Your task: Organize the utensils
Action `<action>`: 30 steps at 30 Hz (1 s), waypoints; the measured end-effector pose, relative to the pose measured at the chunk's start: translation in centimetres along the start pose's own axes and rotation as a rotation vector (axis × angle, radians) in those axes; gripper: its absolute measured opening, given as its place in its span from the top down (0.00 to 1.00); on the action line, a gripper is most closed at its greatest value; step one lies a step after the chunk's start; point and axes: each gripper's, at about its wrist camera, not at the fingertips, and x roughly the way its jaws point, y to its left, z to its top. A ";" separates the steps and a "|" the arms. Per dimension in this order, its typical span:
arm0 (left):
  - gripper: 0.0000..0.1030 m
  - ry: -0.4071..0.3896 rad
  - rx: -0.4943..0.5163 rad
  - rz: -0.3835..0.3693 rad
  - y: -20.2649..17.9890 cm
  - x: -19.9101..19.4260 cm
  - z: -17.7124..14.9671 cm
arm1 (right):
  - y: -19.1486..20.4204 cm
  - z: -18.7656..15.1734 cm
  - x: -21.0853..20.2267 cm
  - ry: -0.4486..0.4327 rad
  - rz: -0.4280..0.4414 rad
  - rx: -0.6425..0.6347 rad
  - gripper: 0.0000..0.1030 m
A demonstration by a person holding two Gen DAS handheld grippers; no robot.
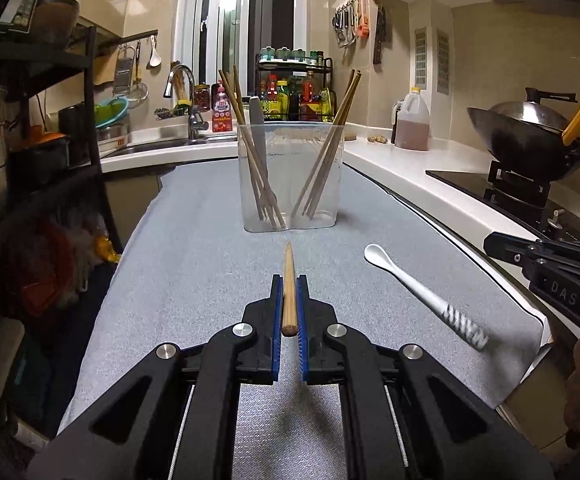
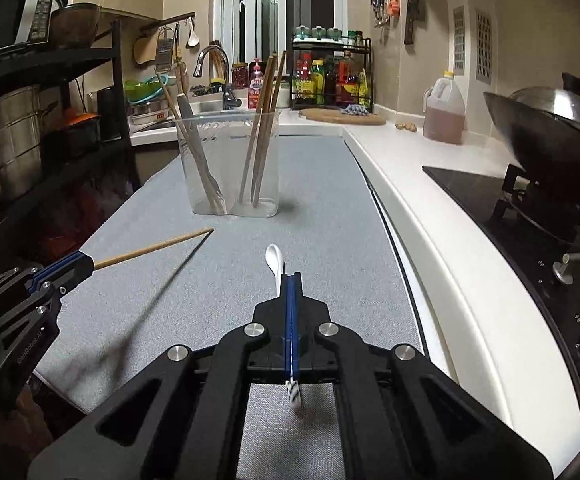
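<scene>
Your left gripper (image 1: pixel 289 280) is closed on a wooden chopstick (image 1: pixel 288 258). The pads clamp its thick end, and the thin tip points ahead toward the holder (image 1: pixel 290 184), held off the grey mat (image 1: pixel 190 280). In the right wrist view your right gripper (image 2: pixel 291 280) is clamped shut on the handle of a white spoon (image 2: pixel 273 256). Its bowl sticks out past the fingertips and the patterned handle end shows behind the pads. The holder is a clear plastic tub standing upright on the mat, straight ahead of both grippers and well apart from them. Its base pinches into two lobes. The left lobe holds several chopsticks (image 1: pixel 246 136) leaning left, with a flat-handled fork (image 1: pixel 258 128) tines down among them. The right lobe holds a second bundle of chopsticks (image 1: pixel 341 120) leaning right, tips down. On the white counter to your right stands a capped plastic jug (image 1: pixel 411 124), about half full of brown liquid. Beyond it a wok (image 1: pixel 529 140) sits on the stove. Behind the holder, a black rack (image 1: pixel 293 92) is packed with sauce bottles.
</scene>
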 end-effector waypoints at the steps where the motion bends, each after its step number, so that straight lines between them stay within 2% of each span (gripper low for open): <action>1: 0.94 0.007 -0.002 -0.002 0.0 0.2 -0.1 | -0.2 -0.3 0.4 0.014 -0.008 0.002 1.00; 2: 0.94 0.018 -0.006 -0.005 0.1 0.4 -0.4 | -0.3 -0.7 0.8 0.032 -0.005 0.013 0.99; 3: 0.94 0.026 -0.007 -0.009 0.1 0.5 -0.6 | -0.6 -1.2 1.2 0.056 0.006 0.031 0.94; 4: 0.94 0.035 -0.007 -0.014 0.0 0.7 -0.8 | -0.8 -1.8 1.6 0.077 0.011 0.044 0.80; 6: 0.94 0.045 -0.007 -0.015 0.0 0.8 -1.1 | -0.8 -2.8 1.8 0.087 0.006 0.044 0.62; 13: 0.94 0.080 -0.005 -0.017 -0.3 1.5 -2.3 | -0.5 -5.3 3.6 0.155 0.018 0.044 0.64; 16: 0.94 0.081 -0.010 -0.018 -0.2 1.5 -2.3 | -0.5 -5.3 3.8 0.159 0.021 0.050 0.64; 20: 0.94 0.086 -0.022 -0.017 0.0 1.7 -2.3 | -0.2 -2.5 4.8 0.138 0.035 0.018 0.71; 22: 0.94 0.091 -0.024 -0.017 0.0 1.9 -2.4 | -0.5 -0.8 6.2 0.160 0.065 0.021 0.81; 30: 0.94 0.112 -0.030 -0.020 0.1 2.6 -2.7 | -1.1 3.3 12.8 0.260 0.133 0.002 0.84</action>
